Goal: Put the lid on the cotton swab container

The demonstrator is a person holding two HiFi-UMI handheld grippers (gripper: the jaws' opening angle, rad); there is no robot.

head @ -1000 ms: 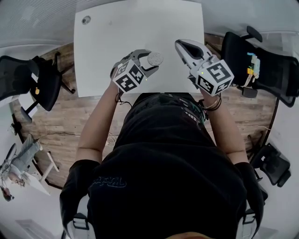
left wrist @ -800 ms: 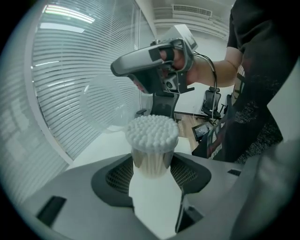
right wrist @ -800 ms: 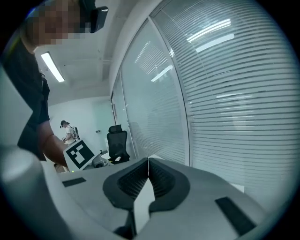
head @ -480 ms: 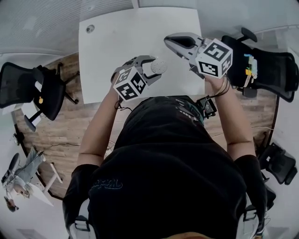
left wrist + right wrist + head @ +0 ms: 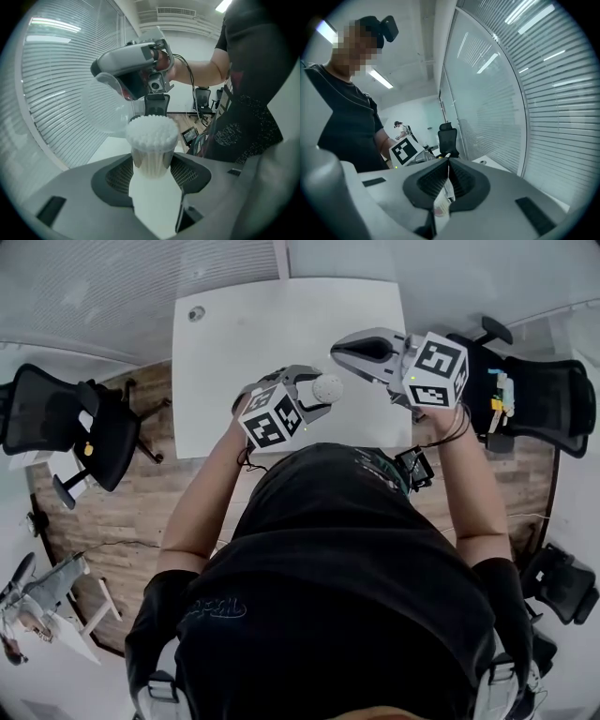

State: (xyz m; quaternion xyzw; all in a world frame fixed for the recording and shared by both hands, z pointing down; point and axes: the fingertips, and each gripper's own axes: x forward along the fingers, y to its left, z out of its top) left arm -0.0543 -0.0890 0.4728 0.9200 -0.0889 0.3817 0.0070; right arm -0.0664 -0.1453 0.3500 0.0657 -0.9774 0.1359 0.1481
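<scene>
The right gripper (image 5: 339, 348), pinching the clear lid (image 5: 104, 107), has swung in close to the swab tub (image 5: 151, 145) that the left gripper (image 5: 320, 393) squeezes tight, so capping looks next.

An office: a white desk (image 5: 244, 343), black swivel chairs (image 5: 42, 413) and slatted window blinds (image 5: 56, 93).

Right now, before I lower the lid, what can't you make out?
- Left gripper view: the lid is see-through and its rim is faint, so its gap to the container is unclear. The left claw hides the container's bottom.
- Right gripper view: only a sliver of lid shows between the jaws; the claw's body hides the rest.
- Head view: no lid can be made out at the right claw; it is too small and clear.
</scene>
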